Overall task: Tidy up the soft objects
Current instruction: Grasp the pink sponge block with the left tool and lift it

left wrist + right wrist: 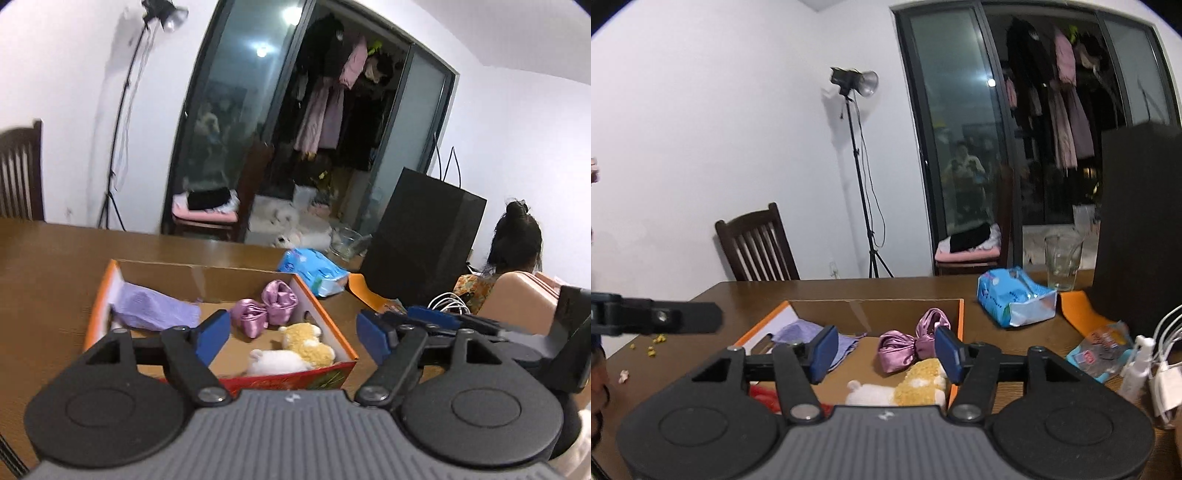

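A cardboard box with orange edges sits on the brown wooden table. Inside it lie a purple cloth, a shiny pink bow, and a white and yellow plush toy. The left gripper hangs above the box with its blue pads spread wide and nothing between them. The right gripper is also over the box, its pads apart and empty. A blue tissue pack and a glass cup stand beside the box.
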### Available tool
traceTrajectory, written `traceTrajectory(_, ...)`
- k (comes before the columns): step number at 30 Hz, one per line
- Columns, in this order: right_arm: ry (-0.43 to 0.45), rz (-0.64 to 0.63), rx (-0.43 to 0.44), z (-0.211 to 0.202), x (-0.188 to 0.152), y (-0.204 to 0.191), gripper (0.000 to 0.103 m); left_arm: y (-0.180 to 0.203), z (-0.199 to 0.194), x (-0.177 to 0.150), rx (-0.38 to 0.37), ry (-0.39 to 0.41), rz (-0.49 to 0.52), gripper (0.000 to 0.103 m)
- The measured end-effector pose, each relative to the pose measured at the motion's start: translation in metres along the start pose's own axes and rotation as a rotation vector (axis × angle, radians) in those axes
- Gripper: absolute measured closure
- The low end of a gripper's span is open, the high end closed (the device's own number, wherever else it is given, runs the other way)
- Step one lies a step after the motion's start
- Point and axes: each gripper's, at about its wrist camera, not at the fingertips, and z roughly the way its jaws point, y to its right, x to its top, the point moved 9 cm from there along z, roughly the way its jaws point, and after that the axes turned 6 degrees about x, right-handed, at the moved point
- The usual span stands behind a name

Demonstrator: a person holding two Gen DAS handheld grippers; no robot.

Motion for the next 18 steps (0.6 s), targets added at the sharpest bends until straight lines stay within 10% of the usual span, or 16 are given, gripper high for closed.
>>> traceTrajectory(18,0.013,-0.145,0.057,-0.134,-0.090,-0.102,0.034,-0.031,-0.143,-0.133,0.166,0.094,0.091,0.015)
